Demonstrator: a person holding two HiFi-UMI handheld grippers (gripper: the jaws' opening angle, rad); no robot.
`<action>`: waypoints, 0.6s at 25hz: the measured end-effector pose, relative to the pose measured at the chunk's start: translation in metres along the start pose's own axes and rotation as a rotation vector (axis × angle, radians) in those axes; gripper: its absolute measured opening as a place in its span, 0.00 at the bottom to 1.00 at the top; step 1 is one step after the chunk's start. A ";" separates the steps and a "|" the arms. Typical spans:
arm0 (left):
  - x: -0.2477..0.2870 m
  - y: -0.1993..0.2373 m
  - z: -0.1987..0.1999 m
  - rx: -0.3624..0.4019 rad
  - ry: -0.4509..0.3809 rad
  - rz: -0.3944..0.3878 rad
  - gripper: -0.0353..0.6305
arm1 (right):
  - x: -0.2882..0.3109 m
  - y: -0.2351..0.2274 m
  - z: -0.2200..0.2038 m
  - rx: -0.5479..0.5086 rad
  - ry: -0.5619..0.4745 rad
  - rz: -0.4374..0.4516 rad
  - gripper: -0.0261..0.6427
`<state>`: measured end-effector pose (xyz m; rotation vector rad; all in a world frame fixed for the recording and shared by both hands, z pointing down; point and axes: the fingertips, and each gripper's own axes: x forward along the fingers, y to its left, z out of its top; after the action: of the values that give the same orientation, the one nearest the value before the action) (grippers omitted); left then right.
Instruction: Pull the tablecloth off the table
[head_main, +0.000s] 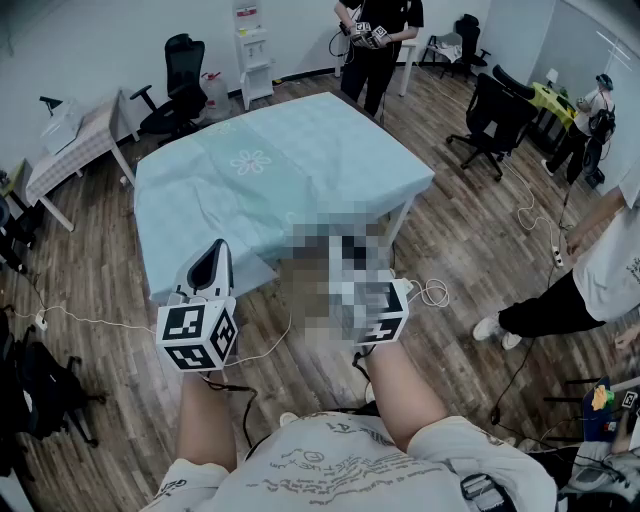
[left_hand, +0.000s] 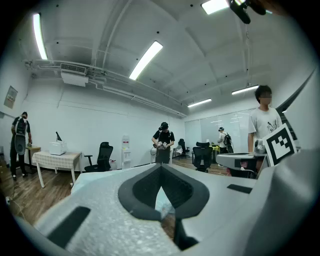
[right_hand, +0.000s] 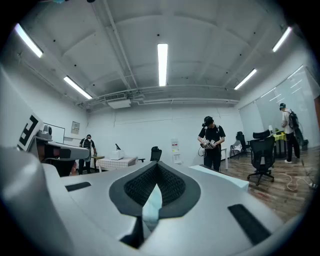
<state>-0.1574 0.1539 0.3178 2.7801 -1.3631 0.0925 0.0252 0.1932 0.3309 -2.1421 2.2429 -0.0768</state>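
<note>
Left tool (head_main: 217, 255) and right tool (right_hand: 156, 172) are both closed, near the front hanging edge of the pale blue tablecloth (head_main: 280, 165) spread over the desk (head_main: 399, 224). Open wooden floor (head_main: 450, 240) surrounds it, with an office chair (head_main: 495, 115) well apart.

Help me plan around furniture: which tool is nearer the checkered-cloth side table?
Left. The left tool is at the tablecloth's near-left corner, toward the checkered-cloth side table; the right tool sits farther right.
</note>
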 end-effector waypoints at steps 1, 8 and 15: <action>-0.008 0.011 -0.001 -0.007 0.001 0.000 0.07 | 0.001 0.015 0.000 -0.001 0.001 0.001 0.06; -0.046 0.065 -0.011 -0.040 0.009 -0.027 0.07 | 0.007 0.084 -0.009 0.016 0.011 -0.021 0.06; -0.061 0.090 -0.016 -0.051 0.005 -0.032 0.07 | 0.011 0.113 -0.009 0.014 -0.001 -0.036 0.06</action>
<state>-0.2666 0.1477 0.3300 2.7573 -1.3003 0.0626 -0.0881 0.1870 0.3324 -2.1752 2.1967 -0.0925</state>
